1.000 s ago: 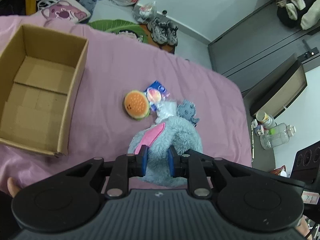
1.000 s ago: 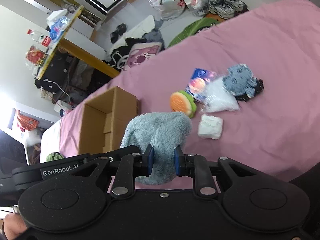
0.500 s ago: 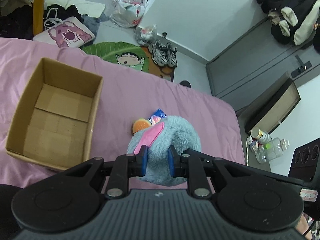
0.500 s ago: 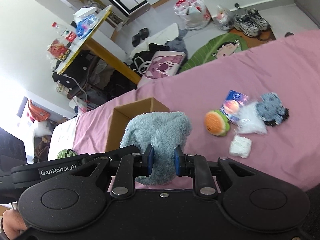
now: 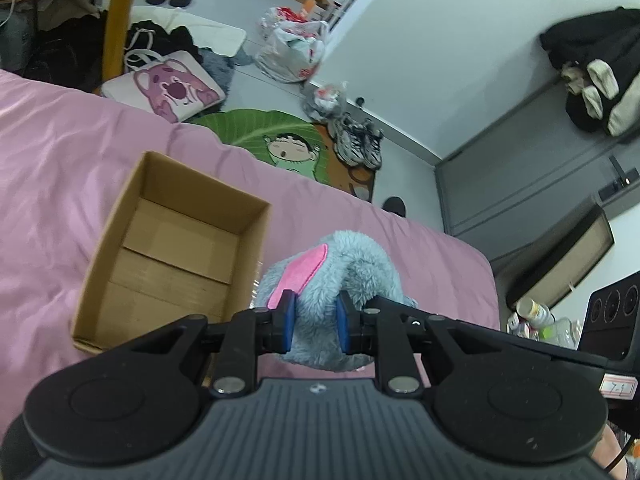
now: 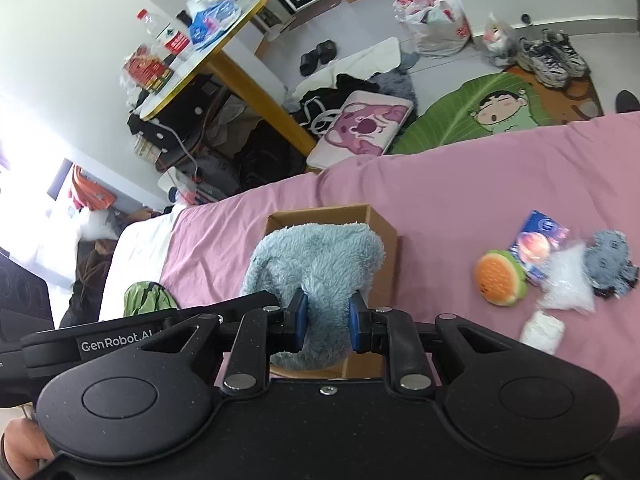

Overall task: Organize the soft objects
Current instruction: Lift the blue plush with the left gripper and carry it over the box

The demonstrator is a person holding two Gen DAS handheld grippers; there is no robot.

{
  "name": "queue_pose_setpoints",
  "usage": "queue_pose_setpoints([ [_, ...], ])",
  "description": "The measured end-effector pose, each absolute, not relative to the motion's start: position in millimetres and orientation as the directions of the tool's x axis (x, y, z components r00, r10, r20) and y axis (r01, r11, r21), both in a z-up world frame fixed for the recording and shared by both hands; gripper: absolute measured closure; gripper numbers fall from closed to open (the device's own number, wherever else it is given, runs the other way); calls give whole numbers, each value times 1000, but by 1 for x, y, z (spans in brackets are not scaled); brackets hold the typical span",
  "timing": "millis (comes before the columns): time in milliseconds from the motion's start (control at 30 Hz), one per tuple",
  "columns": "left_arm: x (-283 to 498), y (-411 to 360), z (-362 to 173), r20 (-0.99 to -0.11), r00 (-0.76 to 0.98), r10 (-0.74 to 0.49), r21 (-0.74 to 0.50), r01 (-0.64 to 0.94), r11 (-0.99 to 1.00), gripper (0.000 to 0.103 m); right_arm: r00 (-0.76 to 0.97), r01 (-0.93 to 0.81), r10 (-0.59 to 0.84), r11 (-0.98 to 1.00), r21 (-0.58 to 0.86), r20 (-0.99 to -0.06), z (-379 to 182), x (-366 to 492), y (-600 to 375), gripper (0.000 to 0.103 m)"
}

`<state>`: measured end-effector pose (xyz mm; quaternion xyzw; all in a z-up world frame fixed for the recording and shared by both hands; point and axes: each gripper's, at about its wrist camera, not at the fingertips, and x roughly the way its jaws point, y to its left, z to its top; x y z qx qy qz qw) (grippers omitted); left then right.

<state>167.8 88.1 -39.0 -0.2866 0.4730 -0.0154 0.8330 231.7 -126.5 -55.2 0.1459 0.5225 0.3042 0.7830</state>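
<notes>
claws [image 5: 315, 322] around fluffy blue plush [image 5: 340, 264]

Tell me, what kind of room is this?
Most likely a lived-in bedroom: a bed under a pink sheet, sneakers and a cartoon floor mat beside it, and a cluttered table against the wall.

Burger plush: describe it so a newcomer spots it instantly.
On the pink bedsheet, look right of the cardboard box to the small cluster of loose items. The burger plush sits at that cluster's left edge, beside a blue packet. It alone is round and orange with a green rim.
</notes>
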Motion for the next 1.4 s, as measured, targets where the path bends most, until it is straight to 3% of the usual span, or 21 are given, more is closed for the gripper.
queue_pose_setpoints([
  [967,201,187,-114,-857,498,-136,-412,-502,760,83,156,-413,581,773,482,-799,-115,280,-3,83],
  [1333,217,196,-136,-870,487,-82,-391,-577,717,83,192,-354,594,784,510,-781,-142,290,5,83],
  [1400,219,196,-142,-874,481,-72,-386,-597,704,83,200,-327,606,782,530,-770,-149,291,3,79],
])
